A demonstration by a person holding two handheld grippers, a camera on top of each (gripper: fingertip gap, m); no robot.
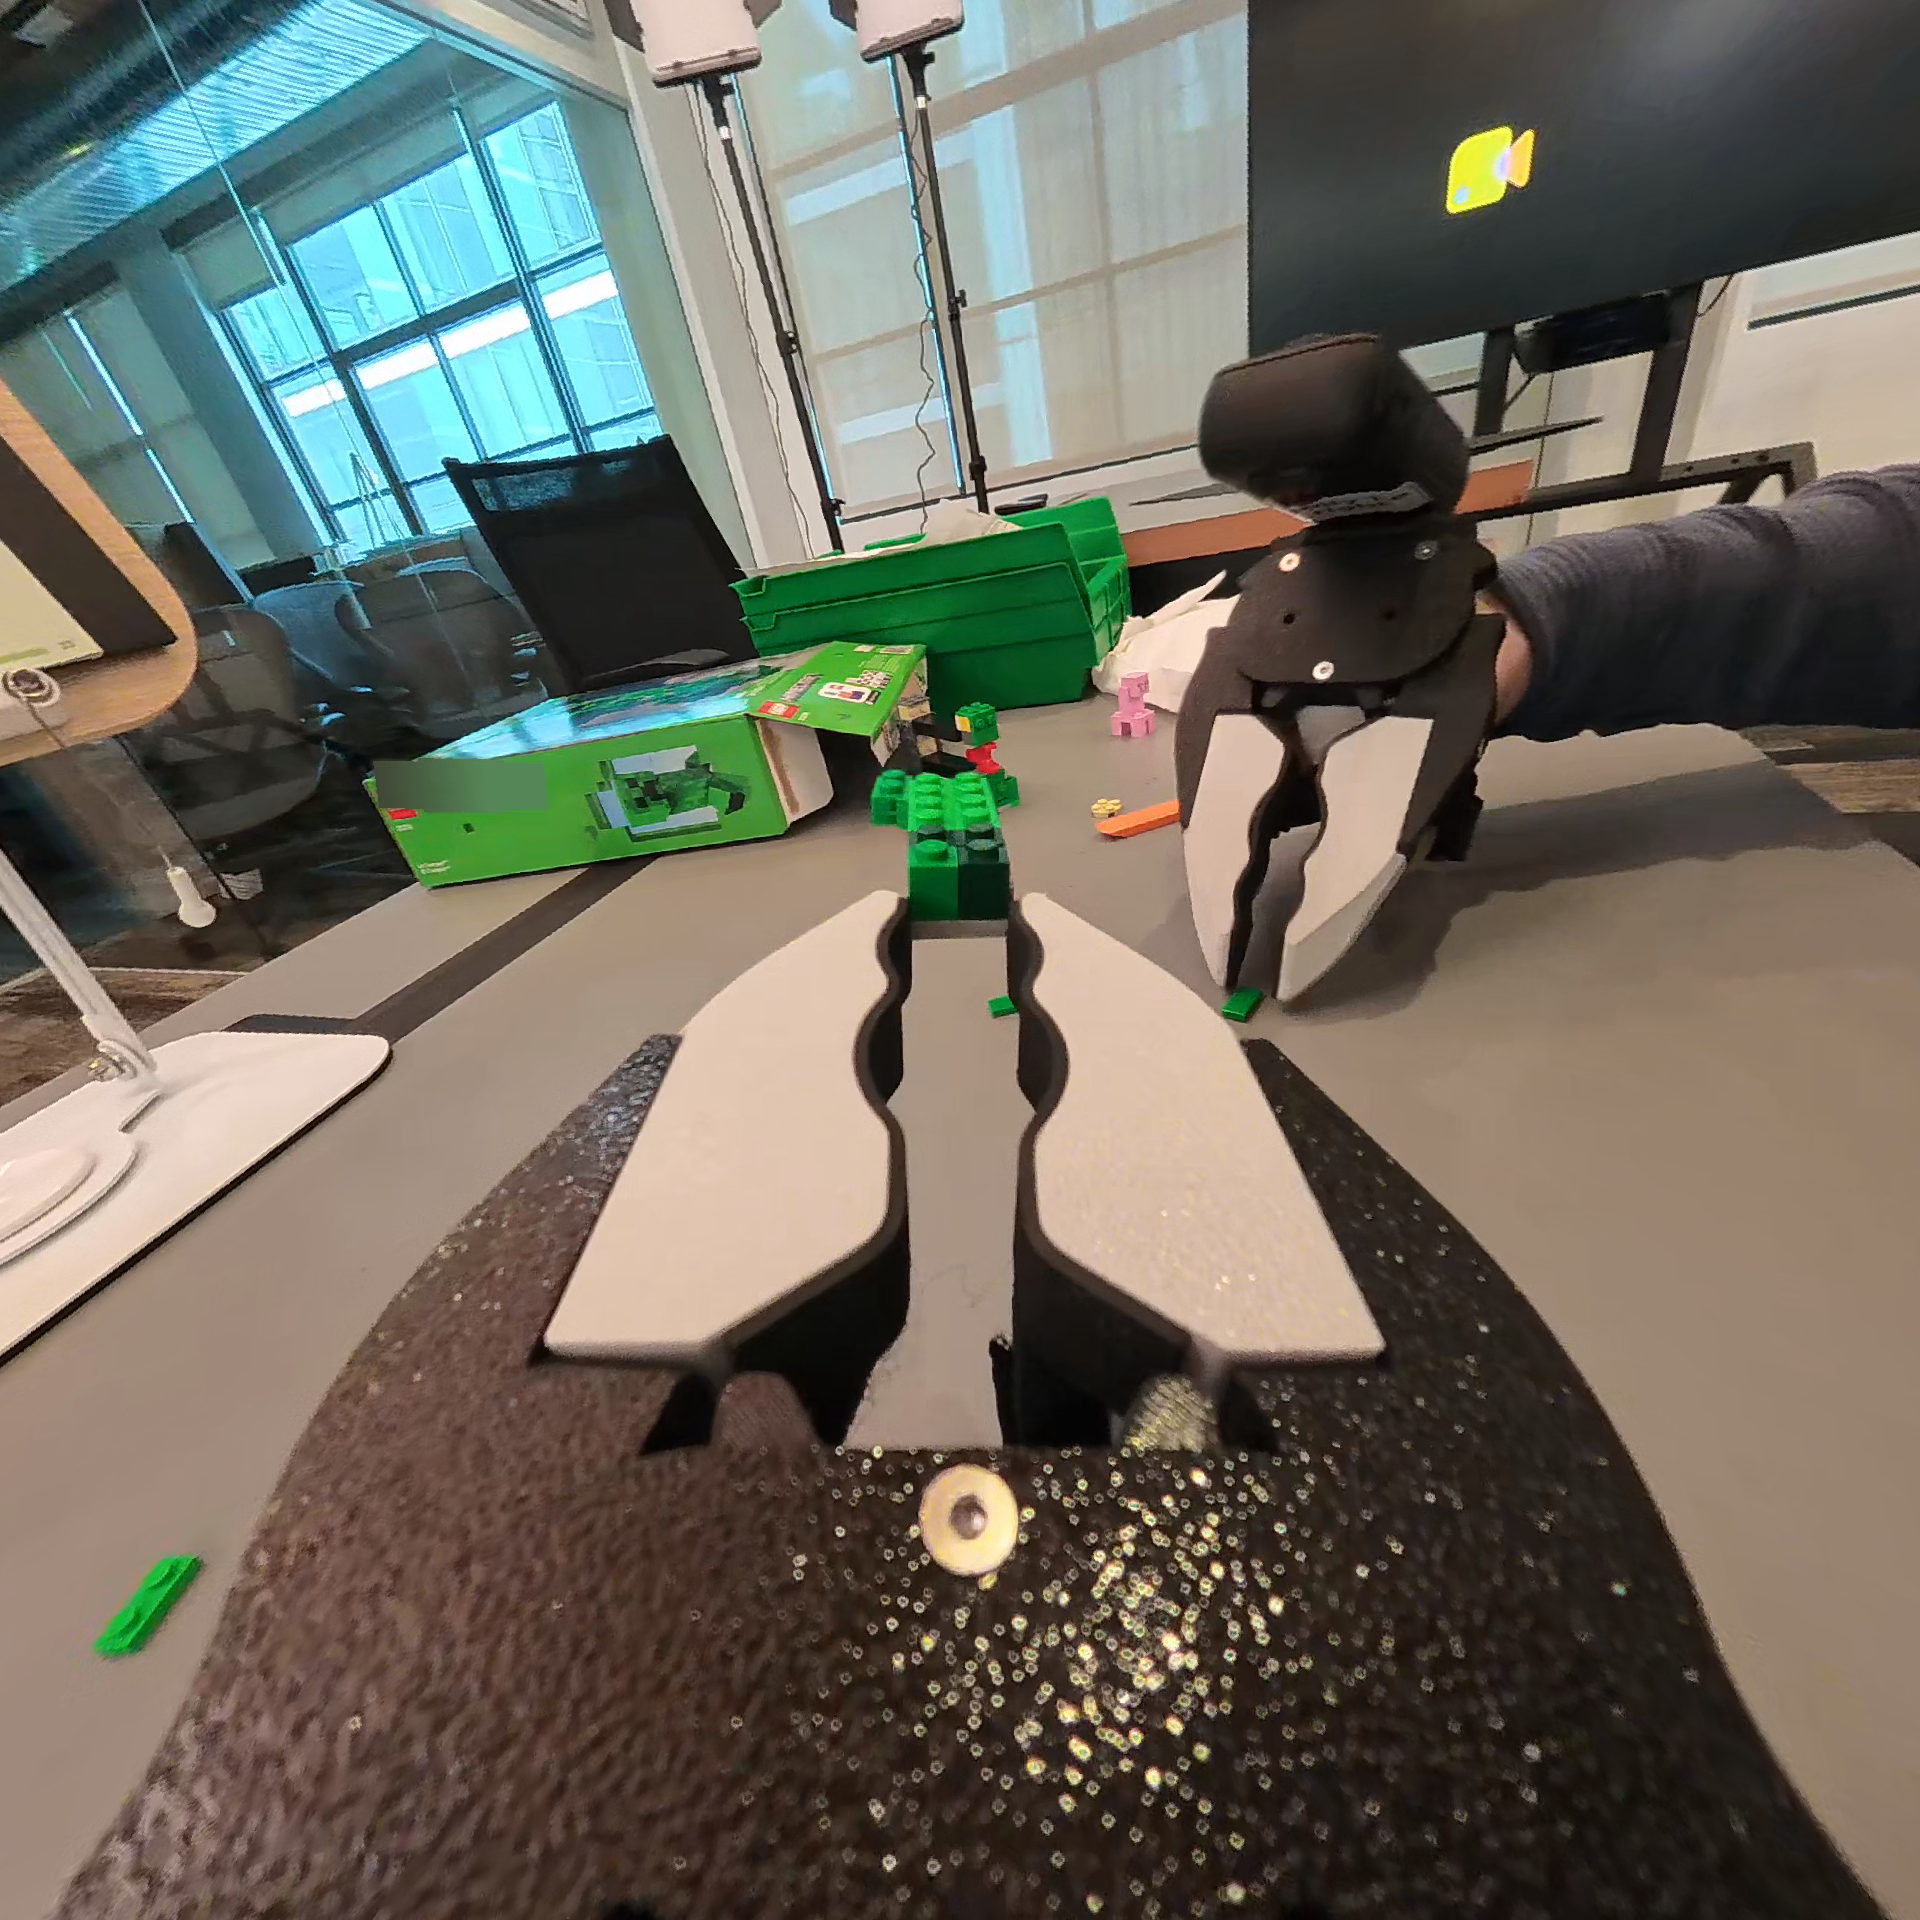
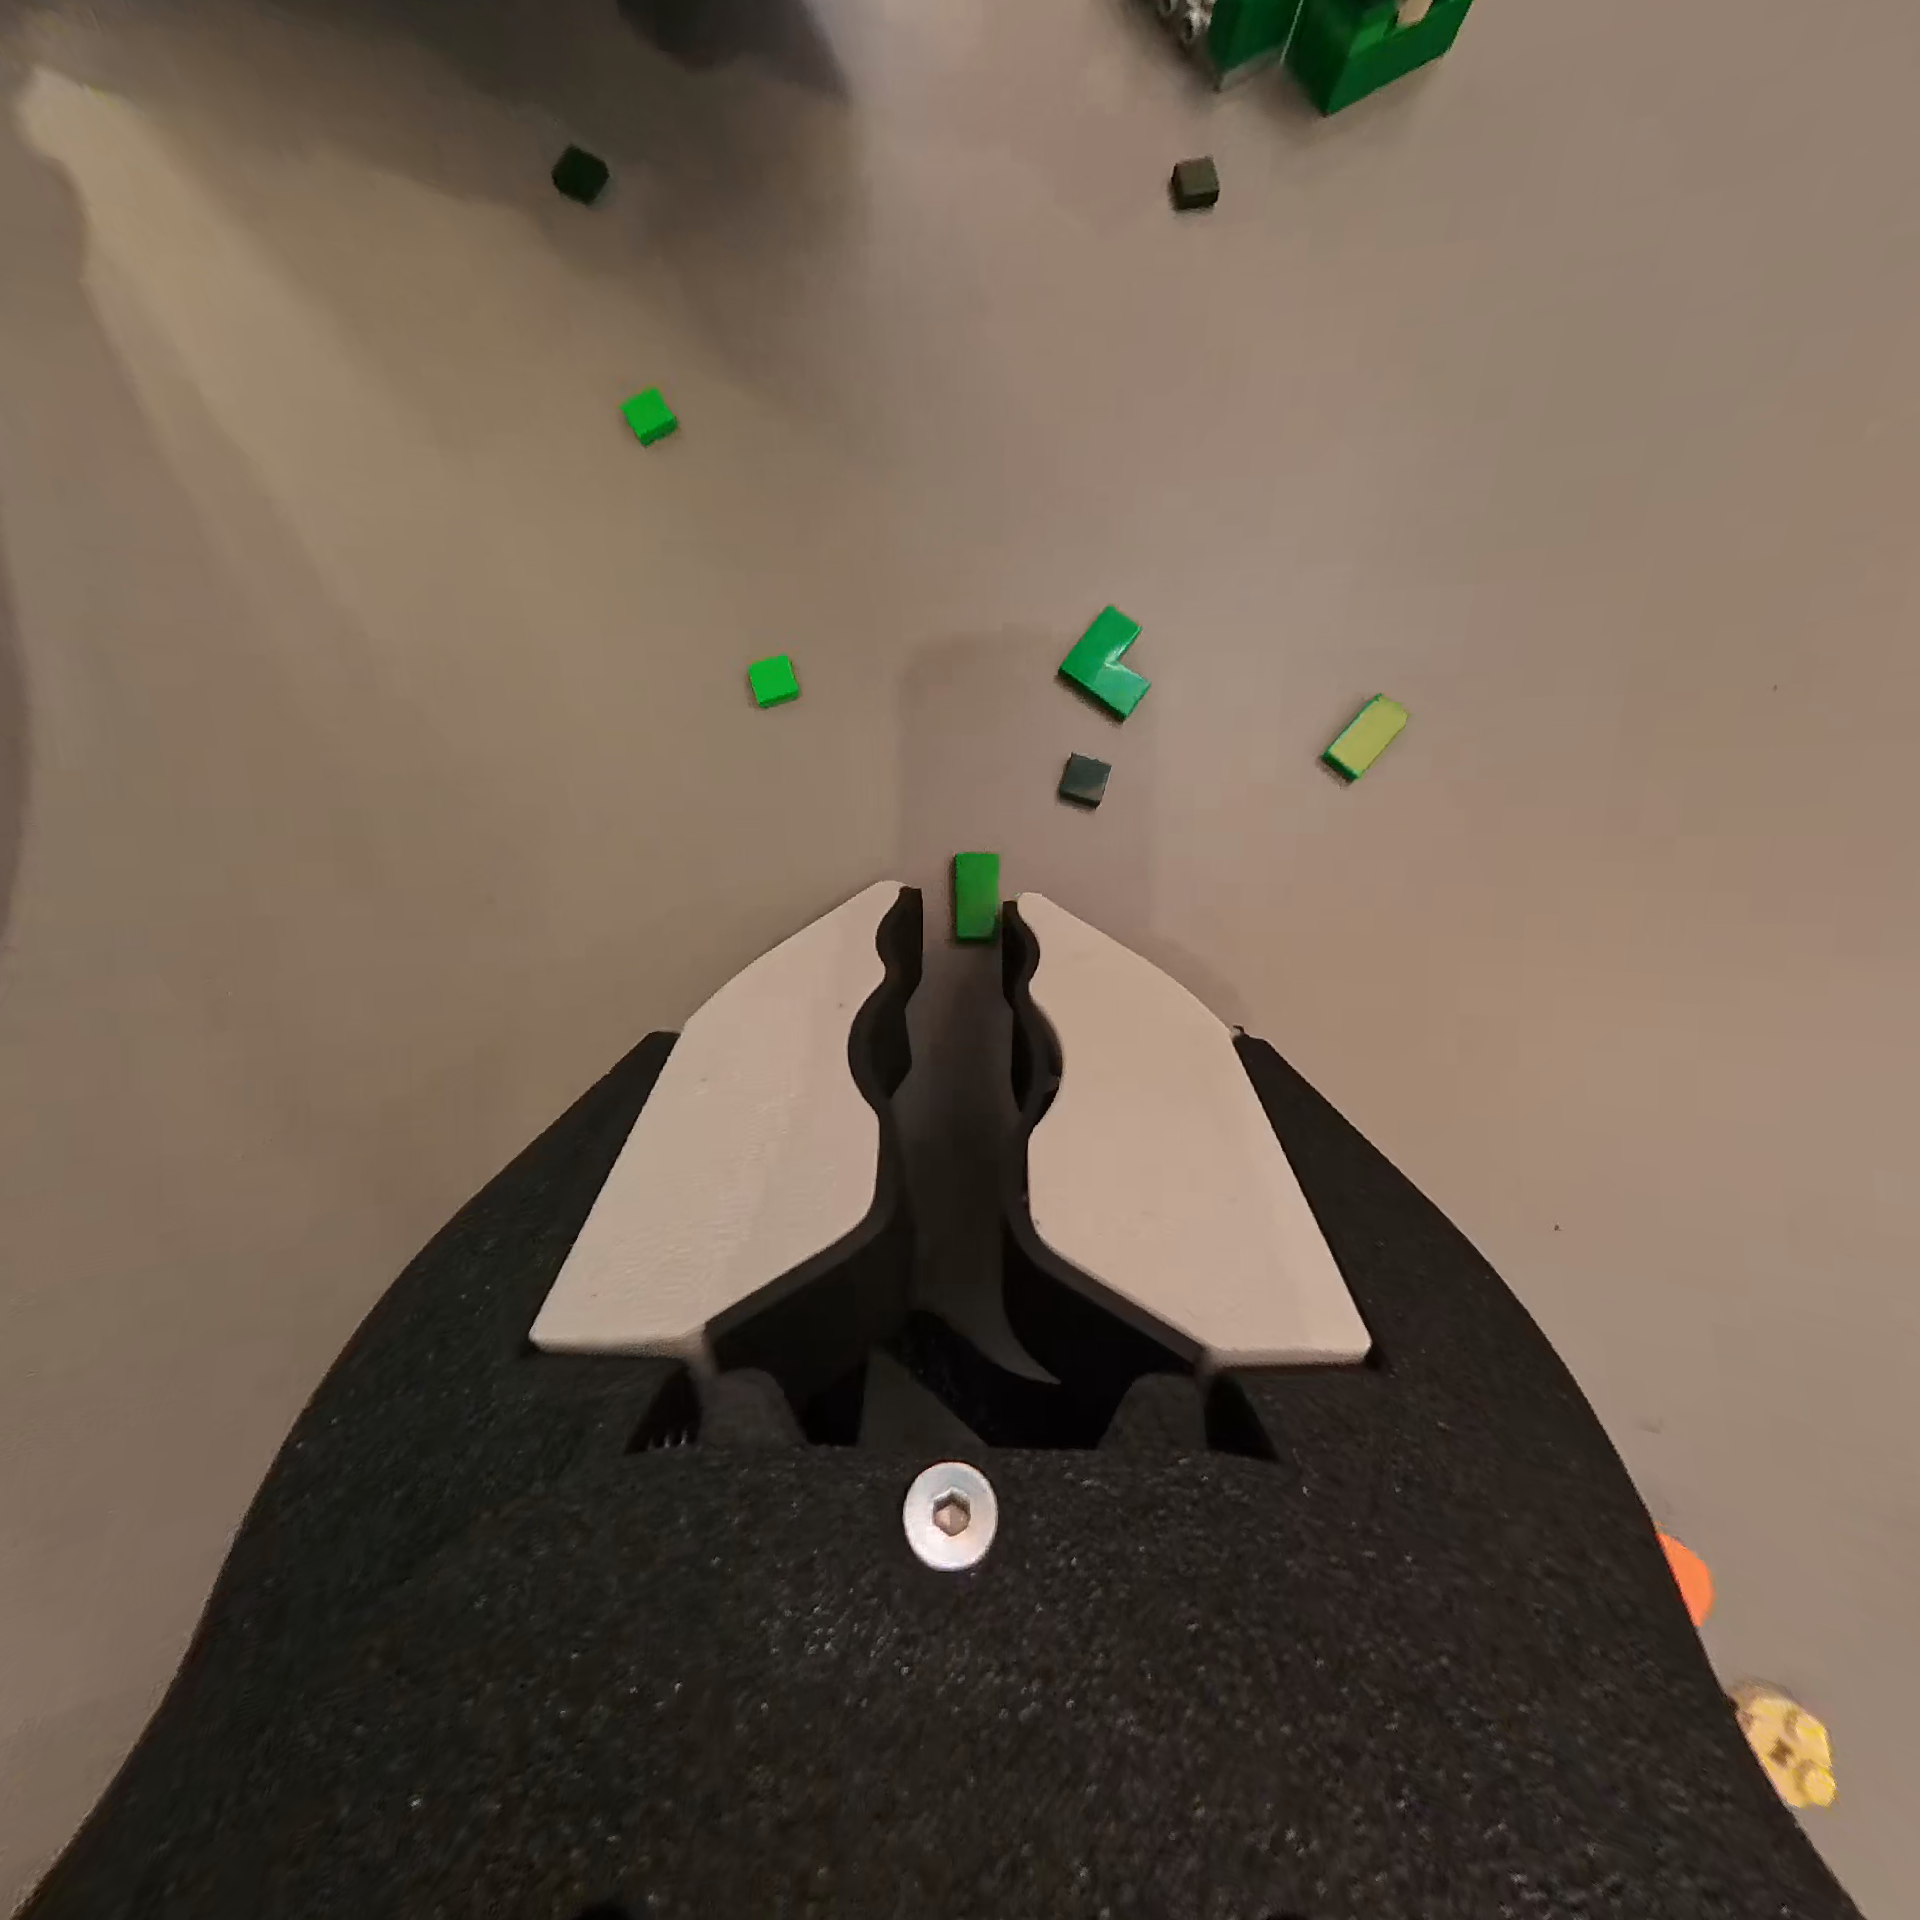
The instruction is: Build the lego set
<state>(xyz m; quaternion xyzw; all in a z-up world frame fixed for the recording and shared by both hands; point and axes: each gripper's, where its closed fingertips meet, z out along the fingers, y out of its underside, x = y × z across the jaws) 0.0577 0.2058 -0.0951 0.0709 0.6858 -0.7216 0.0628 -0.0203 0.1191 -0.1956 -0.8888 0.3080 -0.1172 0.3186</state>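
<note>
While we bent our right gripper (image 2: 962,906) steeply down over the grey table (image 2: 416,831), its jaws stood narrowly apart around a small flat green tile (image 2: 976,896), whose near end sat in the gap at the tips; the tile seemed to touch the right-hand tip, but we could not tell whether it was pinched or merely lying between them. We judged the tile to be light, stiff and smooth-topped, the sort of piece that skates on a slick surface, so the sensible hold was across its two long edges, low and square, with little force. Other loose pieces lay well apart beyond it: an L-shaped green tile (image 2: 1104,662), a dark square tile (image 2: 1084,778), a pale green oblong tile (image 2: 1365,737) and two bright green squares (image 2: 773,682). Our left gripper (image 1: 961,914) lay low over the table, its jaws narrowly parted and empty, pointing at the green brick build (image 1: 956,831) that stood just past the tips. We judged that build to be rigid but liable to shed pieces, best braced by its lower blocks. Behind it lay the green set box (image 1: 623,790) and stacked green bins (image 1: 935,603).
</note>
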